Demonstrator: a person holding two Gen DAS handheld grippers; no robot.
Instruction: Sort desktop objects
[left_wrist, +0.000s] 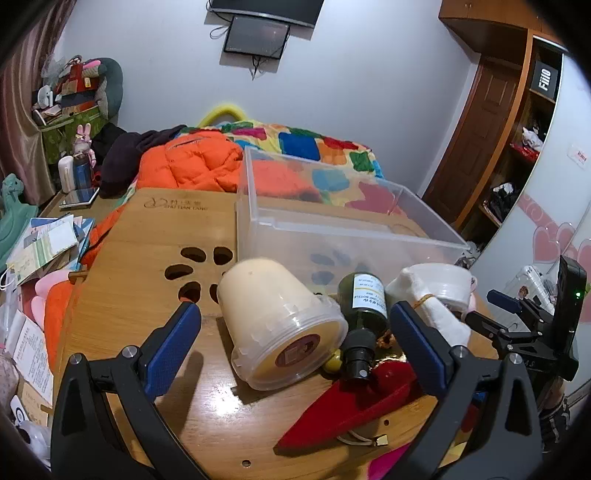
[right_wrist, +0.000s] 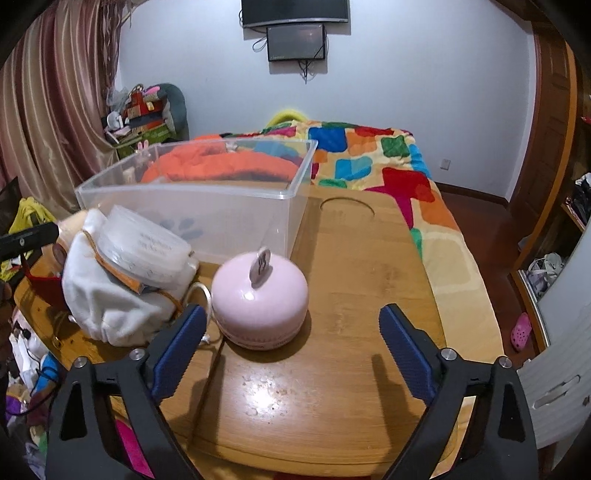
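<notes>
Here both grippers, left gripper (left_wrist: 295, 332) and right gripper (right_wrist: 291, 334), stand with jaws apart and empty, and the tipped cream tub (left_wrist: 282, 326) near the table's (right_wrist: 351, 369) middle, before the clear bin (left_wrist: 332, 236), looks light, smooth, likely slippery, best pinched across its ribbed lid rim.

On the worktop (right_wrist: 351, 280) — one clear plastic bin (left_wrist: 343, 229), one cream tub (left_wrist: 280, 325), one green bottle (left_wrist: 364, 302), one red pouch (left_wrist: 351, 402), one white cloth bundle (right_wrist: 107, 295), one pink round gadget (right_wrist: 260, 299) — six things.
</notes>
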